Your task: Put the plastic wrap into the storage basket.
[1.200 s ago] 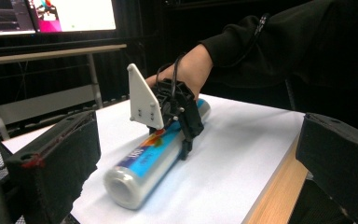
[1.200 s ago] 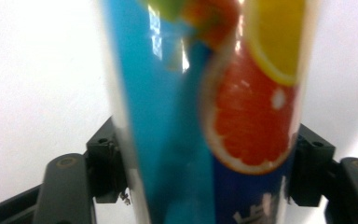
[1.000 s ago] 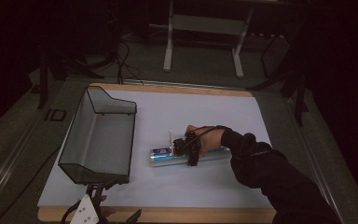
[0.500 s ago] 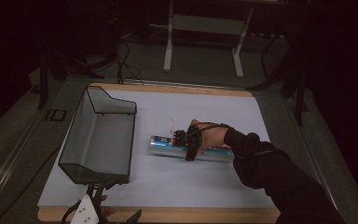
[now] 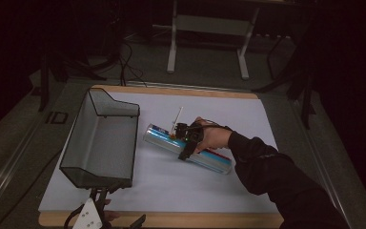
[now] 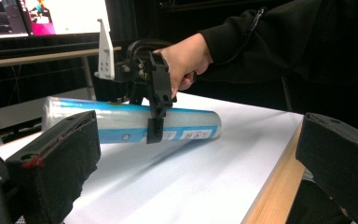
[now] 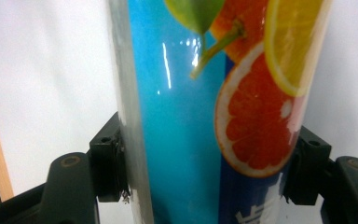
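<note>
A long blue tube (image 5: 161, 136) printed with citrus fruit hangs tilted just above the white sheet, its left end close to the wire basket (image 5: 136, 143). My right gripper (image 5: 185, 144) is shut across its middle. In the right gripper view both pads (image 7: 109, 163) press the tube (image 7: 182, 116) from either side. From the left gripper view, the tube (image 6: 116, 122) floats over its shadow with the right gripper (image 6: 155, 116) clamped on it. My left gripper (image 5: 106, 192) rests at the near table edge, jaws wide apart and empty (image 6: 196, 158).
The dark mesh basket stands on the left of the white sheet (image 5: 181, 191), its tall end at the back. A wooden table edge (image 5: 195, 220) runs along the front. A metal stand (image 5: 207, 28) is behind the table.
The right hand has raised the tube off the sheet and carried it back and left. The tube now lies slanted, with its left end nearer the basket. The left gripper has stayed put.
</note>
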